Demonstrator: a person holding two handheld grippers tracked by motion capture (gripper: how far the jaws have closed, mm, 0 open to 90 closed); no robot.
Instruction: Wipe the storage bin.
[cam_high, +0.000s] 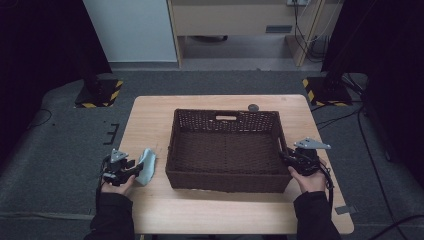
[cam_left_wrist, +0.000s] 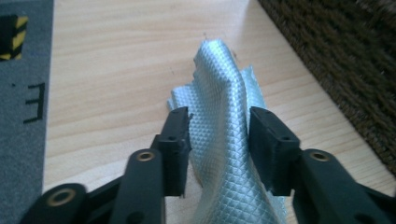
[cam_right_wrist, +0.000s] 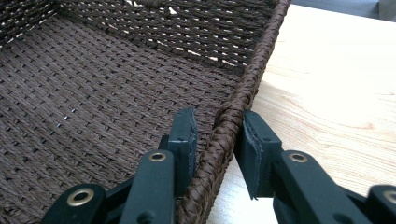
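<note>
A pale blue-green textured cloth (cam_high: 146, 166) lies on the wooden table (cam_high: 225, 210), just left of a dark brown woven basket (cam_high: 225, 181). My left gripper (cam_high: 134, 167) is shut on the cloth (cam_left_wrist: 224, 93), which rises in a bunched ridge between the jaws of that gripper (cam_left_wrist: 219, 126). The basket holds nothing. My right gripper (cam_high: 285, 156) is at the basket's right side. In the right gripper view, the right gripper (cam_right_wrist: 218, 130) straddles the braided rim (cam_right_wrist: 252, 70), one jaw inside and one outside, pressed against it.
A small dark round object (cam_high: 253, 107) sits on the table behind the basket. Black stand bases with yellow-black tape (cam_high: 100, 92) (cam_high: 325, 90) stand on the grey floor beyond the far corners. The table's near strip is bare wood.
</note>
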